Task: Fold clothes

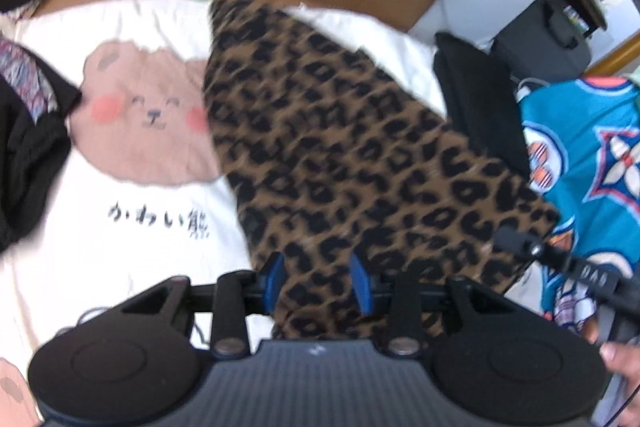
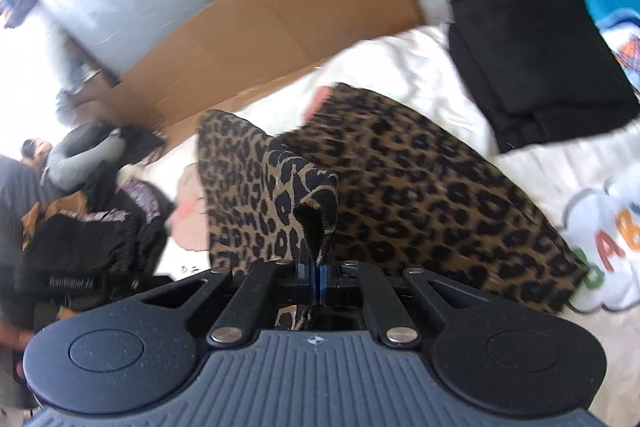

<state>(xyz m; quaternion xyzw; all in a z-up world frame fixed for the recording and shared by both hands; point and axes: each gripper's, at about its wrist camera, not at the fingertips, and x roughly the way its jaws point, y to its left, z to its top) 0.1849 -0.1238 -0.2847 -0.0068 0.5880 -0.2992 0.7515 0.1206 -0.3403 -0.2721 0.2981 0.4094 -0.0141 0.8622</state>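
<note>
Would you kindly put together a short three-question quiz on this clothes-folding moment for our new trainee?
1. True or false: the left gripper is shut on the leopard-print garment.
2. Which gripper pinches a raised fold of that garment? A) left B) right C) neither
3. Fill in: the folded black garment lies on the white ____, beyond the leopard-print garment in the right wrist view.

Key:
1. False; its jaws stand apart over the cloth.
2. B; the right gripper is closed on the fabric.
3. Bedsheet.
</note>
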